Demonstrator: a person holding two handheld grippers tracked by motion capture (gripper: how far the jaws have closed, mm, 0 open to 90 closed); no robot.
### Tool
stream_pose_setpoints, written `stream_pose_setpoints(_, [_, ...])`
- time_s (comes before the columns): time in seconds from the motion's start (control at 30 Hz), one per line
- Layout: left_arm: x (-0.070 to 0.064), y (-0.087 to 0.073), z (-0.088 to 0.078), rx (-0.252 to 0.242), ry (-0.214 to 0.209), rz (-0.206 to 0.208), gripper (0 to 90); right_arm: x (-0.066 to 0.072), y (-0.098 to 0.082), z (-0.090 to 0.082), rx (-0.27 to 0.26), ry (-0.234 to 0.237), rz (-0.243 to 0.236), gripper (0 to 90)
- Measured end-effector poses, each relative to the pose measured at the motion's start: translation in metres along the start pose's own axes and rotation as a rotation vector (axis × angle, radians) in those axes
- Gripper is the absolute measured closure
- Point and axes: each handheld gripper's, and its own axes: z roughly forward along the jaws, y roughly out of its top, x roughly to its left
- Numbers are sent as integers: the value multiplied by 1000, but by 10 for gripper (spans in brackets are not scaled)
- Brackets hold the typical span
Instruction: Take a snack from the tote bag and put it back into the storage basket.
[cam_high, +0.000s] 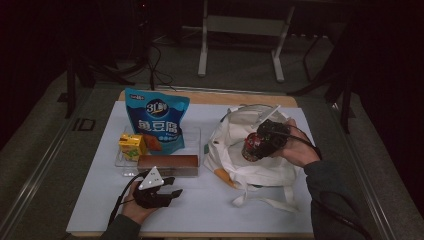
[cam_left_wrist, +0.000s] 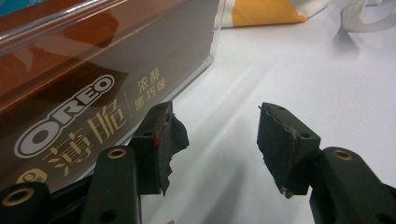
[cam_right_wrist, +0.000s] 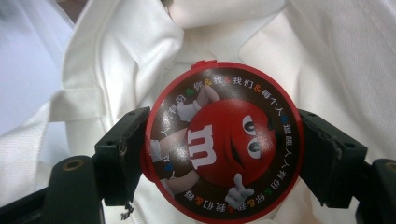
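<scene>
Our right tool (cam_right_wrist: 219, 154) clamps round red M&M's tub (cam_right_wrist: 223, 142) over white cloth bag (cam_right_wrist: 327, 60); left tool (cam_left_wrist: 212, 144) apart, empty. Tub probably slips if grip eases.

A white cloth bag (cam_high: 252, 150) with an orange patch lies beside a blue snack pouch (cam_high: 156, 117), yellow carton (cam_high: 132, 145) and brown Oreo box (cam_left_wrist: 88, 84). The round lid (cam_right_wrist: 223, 140) is red-rimmed, dark brown, with a red cartoon figure.
</scene>
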Motion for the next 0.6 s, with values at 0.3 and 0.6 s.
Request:
stream_pose_setpoints(0.3, [0,0,0,-1,1,-1,465,8,6,-9,-6,5,-32,245])
stream_pose_setpoints(0.6, [0,0,0,-1,0,-1,465,13,13,-15,-18,18,-52,245])
